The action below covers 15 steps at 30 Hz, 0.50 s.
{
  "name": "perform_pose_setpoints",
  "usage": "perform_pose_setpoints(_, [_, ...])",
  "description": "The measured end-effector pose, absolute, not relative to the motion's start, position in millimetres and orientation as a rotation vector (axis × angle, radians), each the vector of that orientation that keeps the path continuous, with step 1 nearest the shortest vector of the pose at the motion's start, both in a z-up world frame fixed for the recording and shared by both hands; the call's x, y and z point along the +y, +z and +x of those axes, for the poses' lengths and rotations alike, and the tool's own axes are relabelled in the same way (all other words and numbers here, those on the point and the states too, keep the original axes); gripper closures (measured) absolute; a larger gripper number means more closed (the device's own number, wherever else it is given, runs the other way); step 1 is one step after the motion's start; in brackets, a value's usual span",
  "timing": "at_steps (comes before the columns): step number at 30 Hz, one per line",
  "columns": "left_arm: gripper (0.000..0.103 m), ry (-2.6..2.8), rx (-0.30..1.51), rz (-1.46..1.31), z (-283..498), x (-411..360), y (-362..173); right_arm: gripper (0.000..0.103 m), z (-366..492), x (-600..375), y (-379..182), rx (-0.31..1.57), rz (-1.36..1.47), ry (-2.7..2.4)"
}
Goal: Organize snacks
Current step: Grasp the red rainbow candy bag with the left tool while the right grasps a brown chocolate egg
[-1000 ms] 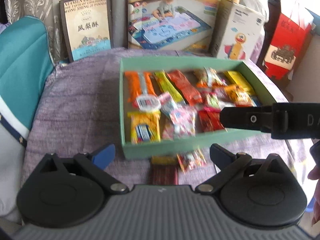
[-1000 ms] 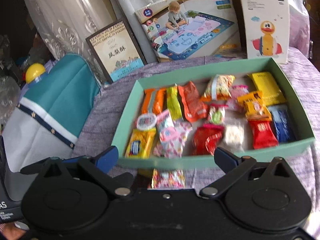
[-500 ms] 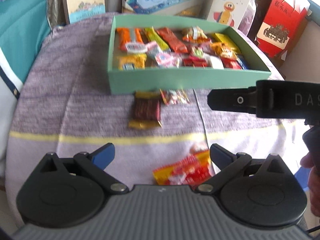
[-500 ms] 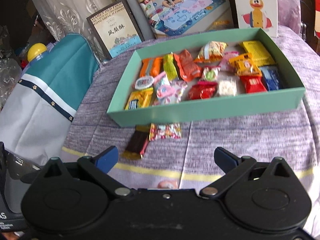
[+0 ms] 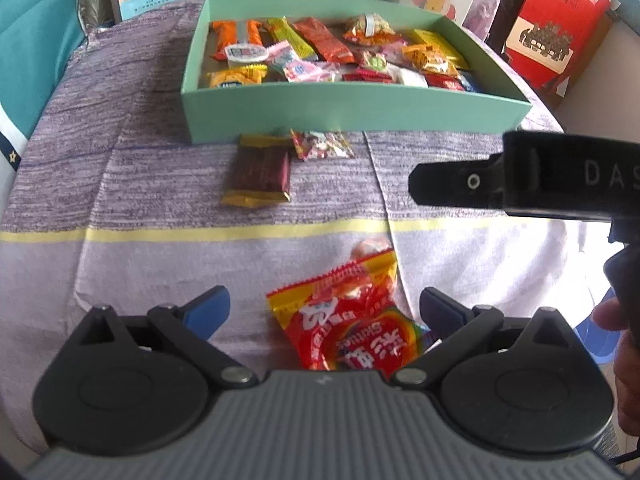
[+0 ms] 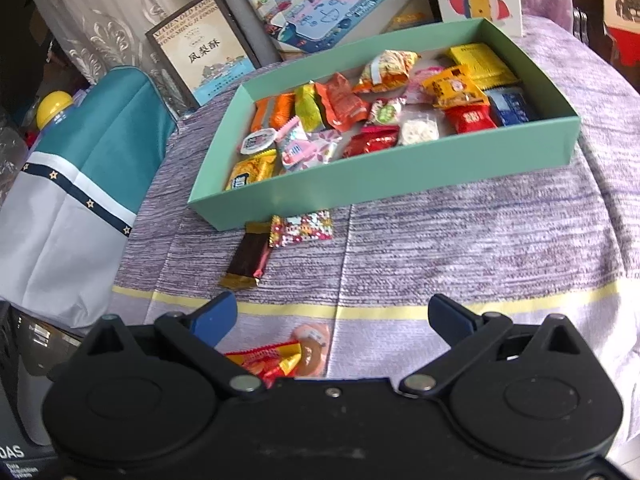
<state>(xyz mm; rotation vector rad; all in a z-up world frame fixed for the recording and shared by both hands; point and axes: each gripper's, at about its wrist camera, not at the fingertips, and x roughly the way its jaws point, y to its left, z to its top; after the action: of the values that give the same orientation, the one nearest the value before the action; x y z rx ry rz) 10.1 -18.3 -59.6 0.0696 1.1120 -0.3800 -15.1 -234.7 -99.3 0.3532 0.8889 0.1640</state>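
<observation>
Now pulled back from the box [image 5: 352,108], my left tongs [image 5: 324,308] hang released over the red bag [image 5: 352,328] on the worktop [image 5: 160,208]; right tongs [image 6: 332,320] spread, empty. Next pick lined up.

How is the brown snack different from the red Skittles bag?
The brown snack is dark with gold ends; the Skittles bag is bright red and yellow. The brown snack lies near the green box; the Skittles bag lies between the left gripper fingers. Both lie outside the box.
</observation>
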Motion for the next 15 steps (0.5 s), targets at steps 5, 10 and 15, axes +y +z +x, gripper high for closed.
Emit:
perform_pose_setpoints(5, [0.000,-0.385,1.127,0.063,8,-18,-65,0.004,-17,-236,-107,0.917,0.380,0.168])
perform_pose_setpoints(10, [0.000,-0.391,1.140,0.066,5,-19,-69,0.015,-17,-234,-114,0.953,0.402,0.172])
perform_pose_setpoints(15, [0.000,-0.396,1.139,0.088,-1,-22,-75,0.026,-17,-232,-117,0.960,0.396,0.171])
